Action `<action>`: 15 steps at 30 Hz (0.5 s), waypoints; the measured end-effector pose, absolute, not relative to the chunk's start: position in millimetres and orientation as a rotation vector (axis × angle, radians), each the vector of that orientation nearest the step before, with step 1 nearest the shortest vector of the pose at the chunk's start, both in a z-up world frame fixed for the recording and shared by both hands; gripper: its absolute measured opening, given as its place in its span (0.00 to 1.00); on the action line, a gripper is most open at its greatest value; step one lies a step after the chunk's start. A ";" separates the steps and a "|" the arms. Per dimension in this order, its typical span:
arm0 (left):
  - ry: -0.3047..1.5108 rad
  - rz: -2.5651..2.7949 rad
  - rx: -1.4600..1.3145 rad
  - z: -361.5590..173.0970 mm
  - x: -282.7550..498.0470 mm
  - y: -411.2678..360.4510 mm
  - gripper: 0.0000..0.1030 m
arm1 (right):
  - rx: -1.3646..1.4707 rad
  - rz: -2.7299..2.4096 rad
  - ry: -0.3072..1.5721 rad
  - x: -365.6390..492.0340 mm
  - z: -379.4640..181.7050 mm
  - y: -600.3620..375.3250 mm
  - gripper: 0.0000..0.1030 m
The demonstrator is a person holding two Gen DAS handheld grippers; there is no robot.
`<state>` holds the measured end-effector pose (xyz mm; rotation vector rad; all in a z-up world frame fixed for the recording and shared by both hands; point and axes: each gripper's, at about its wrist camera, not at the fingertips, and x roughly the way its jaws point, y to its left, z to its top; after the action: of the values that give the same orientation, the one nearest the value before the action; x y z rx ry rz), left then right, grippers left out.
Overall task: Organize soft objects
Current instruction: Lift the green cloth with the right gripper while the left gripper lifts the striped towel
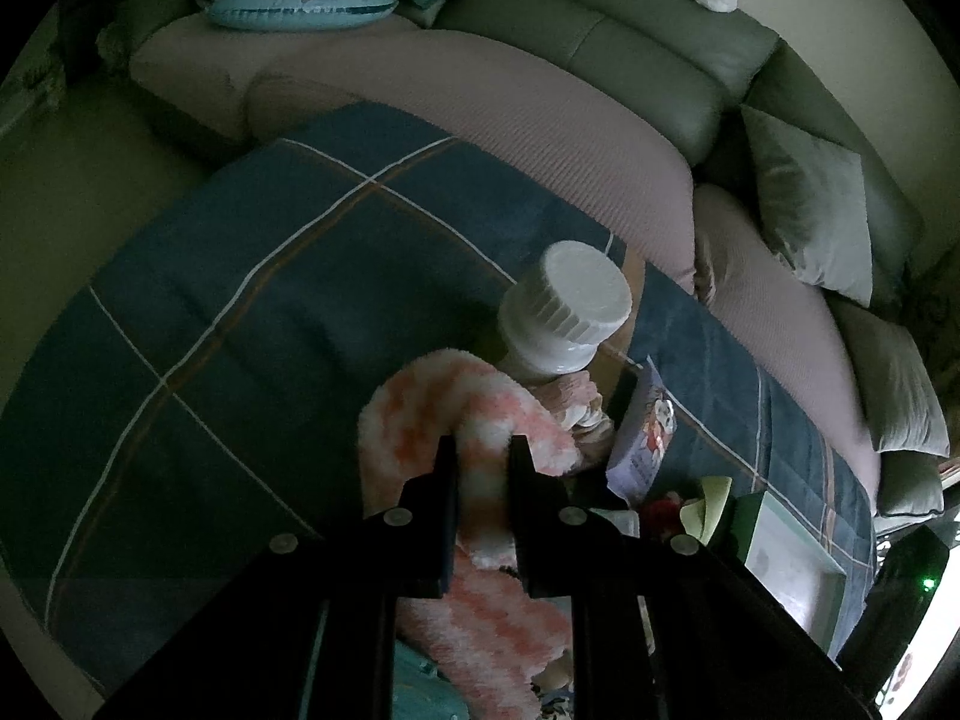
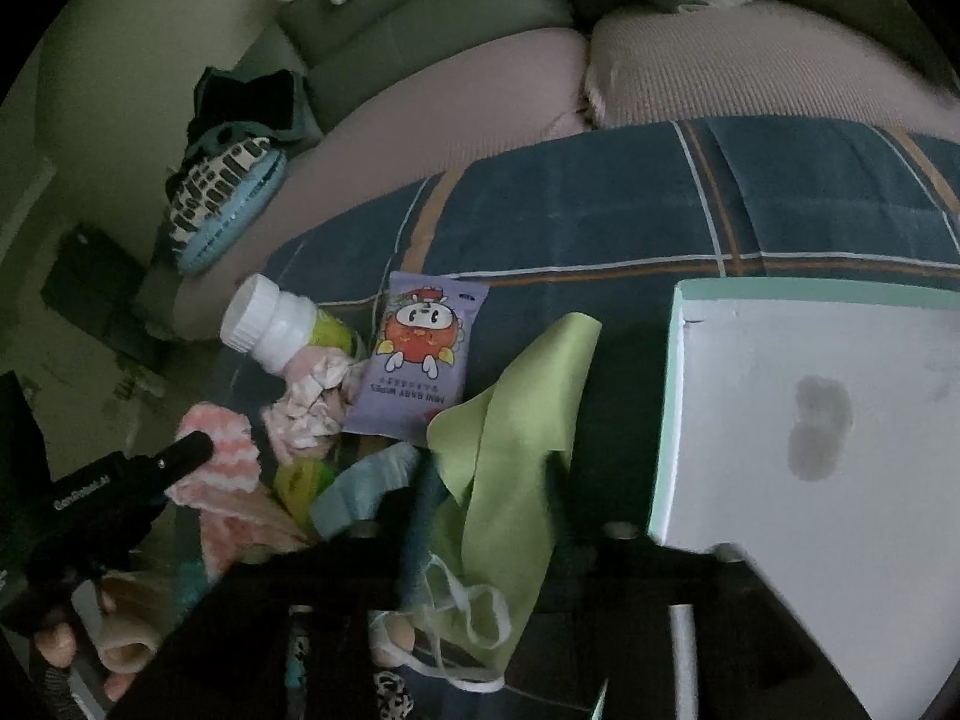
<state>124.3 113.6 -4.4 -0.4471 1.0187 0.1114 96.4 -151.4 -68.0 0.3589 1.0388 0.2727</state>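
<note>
A dim room, with a low surface [image 2: 600, 210] covered by a dark blue checked cloth in front of a pinkish sofa [image 1: 480, 108]. Near the left end of the surface lies a heap of small things.

My left hand-held gripper [image 1: 483, 462] is clenched on a fluffy pink-and-white sock [image 1: 444, 414], its two black fingers pinching a fold of it; the rest of the sock trails back toward me. Just beyond it a white-capped bottle [image 1: 564, 312] lies tipped on its side, resting on a crumpled pink cloth [image 2: 309, 399]. To the right of that are a purple wipes packet [image 2: 420, 354], a green cloth [image 2: 516, 408], a light blue strip of fabric [image 2: 360, 486] and a face mask [image 2: 468, 618] with white loops.

My right hand-held gripper [image 2: 492, 546] hangs low over the green cloth; its fingers look spread wide with nothing between them (the view is blurred there). At the right stands a white box [image 2: 810, 420] with a mint-green rim, bare inside apart from a grey smudge.

I judge this to be the pick-up step for the sock. The next move calls for lifting it clear of the heap without dragging the bottle along, then carrying it right, probably to the box.
</note>
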 end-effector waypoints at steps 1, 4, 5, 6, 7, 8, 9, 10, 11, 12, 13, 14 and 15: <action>1.021 0.113 -0.446 -5.0 124.4 113.7 0.15 | 0.349 0.269 1.045 96.4 -69.0 -149.7 0.47; 1.025 0.110 -0.446 -6.3 124.5 113.4 0.15 | 0.297 0.252 1.082 96.9 -74.2 -141.8 0.47; 1.027 0.108 -0.447 -6.7 124.7 113.2 0.15 | 0.278 0.243 1.093 97.0 -75.7 -139.1 0.47; 1.028 0.107 -0.447 -6.8 124.9 112.7 0.15 | 0.258 0.237 1.101 97.1 -76.9 -136.2 0.47; 1.028 0.106 -0.448 -6.8 125.1 112.5 0.15 | 0.249 0.236 1.104 96.8 -77.6 -134.8 0.47; 1.028 0.105 -0.449 -6.8 125.3 112.7 0.15 | 0.238 0.234 1.108 96.4 -78.7 -133.0 0.47; 1.028 0.105 -0.450 -6.8 125.6 112.5 0.15 | 0.225 0.230 1.113 96.4 -79.8 -131.3 0.47; 1.029 0.105 -0.451 -7.0 125.8 112.7 0.15 | 0.217 0.226 1.118 96.6 -80.9 -130.5 0.47; 1.029 0.105 -0.452 -7.3 125.8 113.2 0.15 | 0.204 0.216 1.129 96.7 -83.0 -129.5 0.47; 1.030 0.106 -0.452 -7.5 125.6 113.6 0.15 | 0.197 0.208 1.137 96.7 -84.6 -129.2 0.47; 1.032 0.106 -0.453 -7.9 125.7 114.0 0.15 | 0.187 0.194 1.146 96.6 -86.4 -129.1 0.47; 1.033 0.108 -0.454 -8.2 125.9 114.3 0.15 | 0.172 0.177 1.151 96.4 -87.7 -128.9 0.47; 1.034 0.109 -0.455 -8.4 125.7 114.4 0.15 | 0.163 0.173 1.154 96.2 -88.6 -128.2 0.47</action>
<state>125.7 114.4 -8.4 -0.4546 1.0340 0.1086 96.2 -128.2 -88.6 0.1629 1.1539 0.1731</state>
